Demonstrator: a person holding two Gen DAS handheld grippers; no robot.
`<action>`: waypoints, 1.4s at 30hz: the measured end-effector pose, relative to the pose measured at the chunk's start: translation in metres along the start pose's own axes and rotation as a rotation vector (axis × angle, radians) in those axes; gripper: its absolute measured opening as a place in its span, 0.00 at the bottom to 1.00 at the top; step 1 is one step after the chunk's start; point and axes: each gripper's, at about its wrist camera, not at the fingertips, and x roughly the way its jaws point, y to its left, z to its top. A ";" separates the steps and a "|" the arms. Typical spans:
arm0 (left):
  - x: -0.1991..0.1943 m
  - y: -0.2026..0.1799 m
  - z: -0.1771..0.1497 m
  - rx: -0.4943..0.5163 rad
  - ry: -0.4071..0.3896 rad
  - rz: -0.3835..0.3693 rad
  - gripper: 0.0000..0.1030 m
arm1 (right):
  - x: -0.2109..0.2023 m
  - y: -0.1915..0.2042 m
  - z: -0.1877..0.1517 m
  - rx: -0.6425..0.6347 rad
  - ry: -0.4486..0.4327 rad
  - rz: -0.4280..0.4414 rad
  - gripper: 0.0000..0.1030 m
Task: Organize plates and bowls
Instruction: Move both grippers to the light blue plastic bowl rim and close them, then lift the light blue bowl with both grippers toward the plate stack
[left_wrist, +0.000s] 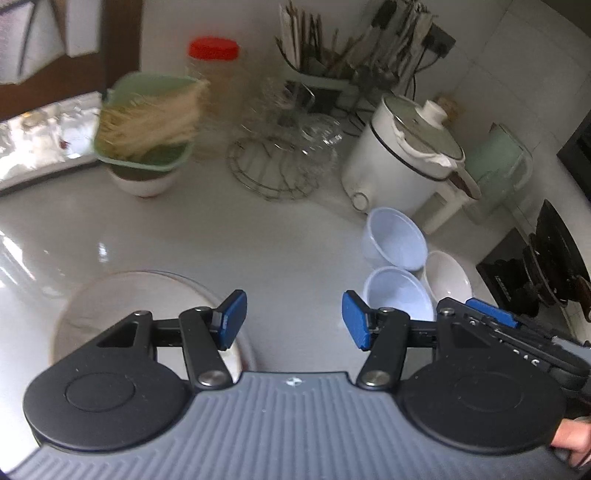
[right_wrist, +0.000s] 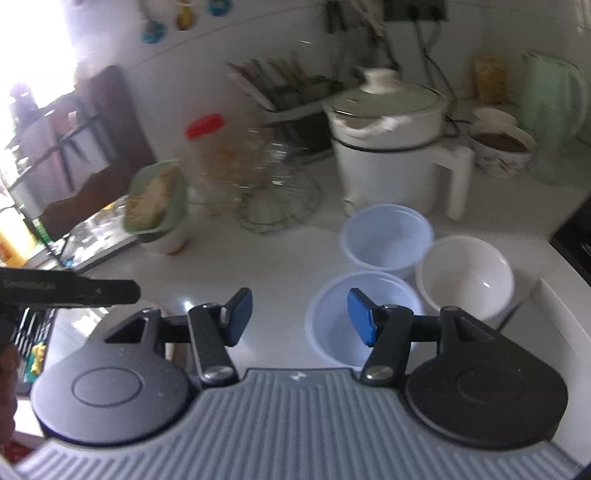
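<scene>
Both grippers empty, jaws apart over white worktop (left_wrist: 258, 240). Left gripper (left_wrist: 293, 321) next to a clear glass plate (left_wrist: 122, 295) at lower left. Right gripper (right_wrist: 300, 317) beside near pale-blue bowl (right_wrist: 332, 306); second pale-blue bowl (right_wrist: 384, 232) and white bowl (right_wrist: 465, 273) clustered just behind, in front of white cooker pot (right_wrist: 388, 155).

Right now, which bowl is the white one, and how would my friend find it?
Find the big white cooker pot at the back of the counter. Three bowls huddle just in front of it. The white bowl sits farthest right, beside the near pale blue bowl and far pale blue bowl; it alone is glossy cream-white, not bluish.
</scene>
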 end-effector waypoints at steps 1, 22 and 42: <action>0.007 -0.004 0.001 0.004 0.011 -0.014 0.61 | 0.003 -0.007 -0.001 0.015 0.004 -0.014 0.57; 0.146 -0.057 0.020 0.050 0.186 -0.065 0.60 | 0.063 -0.084 -0.022 0.174 0.115 -0.105 0.45; 0.170 -0.067 0.007 0.010 0.222 -0.062 0.20 | 0.086 -0.099 -0.029 0.235 0.187 -0.083 0.17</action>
